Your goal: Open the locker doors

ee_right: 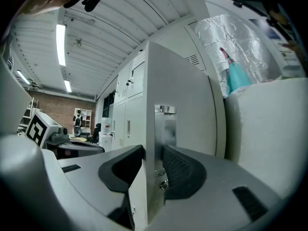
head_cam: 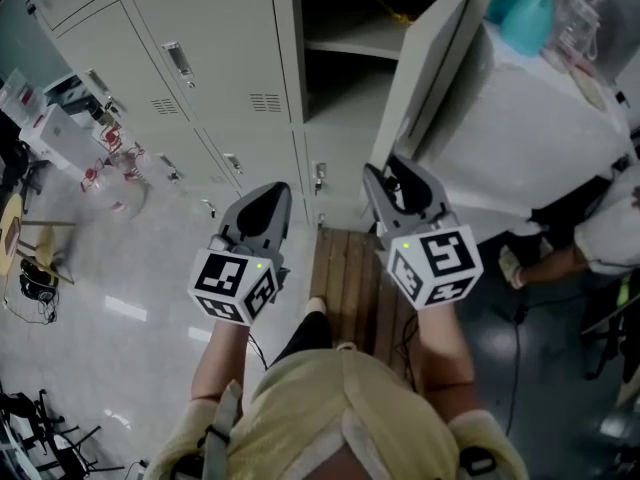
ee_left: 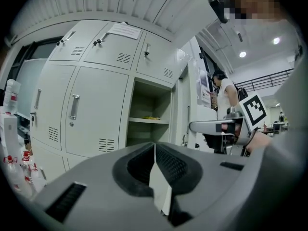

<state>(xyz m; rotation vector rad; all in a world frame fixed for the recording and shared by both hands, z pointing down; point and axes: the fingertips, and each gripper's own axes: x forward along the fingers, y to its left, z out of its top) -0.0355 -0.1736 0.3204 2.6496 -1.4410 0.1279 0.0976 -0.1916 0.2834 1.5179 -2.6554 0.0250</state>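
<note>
A bank of grey lockers point(head_cam: 215, 58) stands ahead. One door point(head_cam: 430, 68) is swung out, and its compartment point(head_cam: 345, 28) with a shelf shows behind it. My right gripper point(head_cam: 385, 171) is at that door's free edge. In the right gripper view the door edge point(ee_right: 178, 95) and its metal latch plate point(ee_right: 164, 129) sit between the pads, and my right gripper point(ee_right: 153, 153) is shut on them. My left gripper point(head_cam: 268, 190) hangs in front of the closed lower doors. Its pads meet with nothing held in the left gripper view point(ee_left: 154, 150). A closed door with a handle point(ee_left: 73, 107) is to its left.
A teal spray bottle point(head_cam: 527, 18) stands on a white covered block right of the open door. A wooden pallet point(head_cam: 350, 278) lies underfoot. Boxes and bottles point(head_cam: 110, 168) crowd the floor at the left. A person point(head_cam: 590, 238) crouches at the right, and another point(ee_left: 224, 93) stands beyond.
</note>
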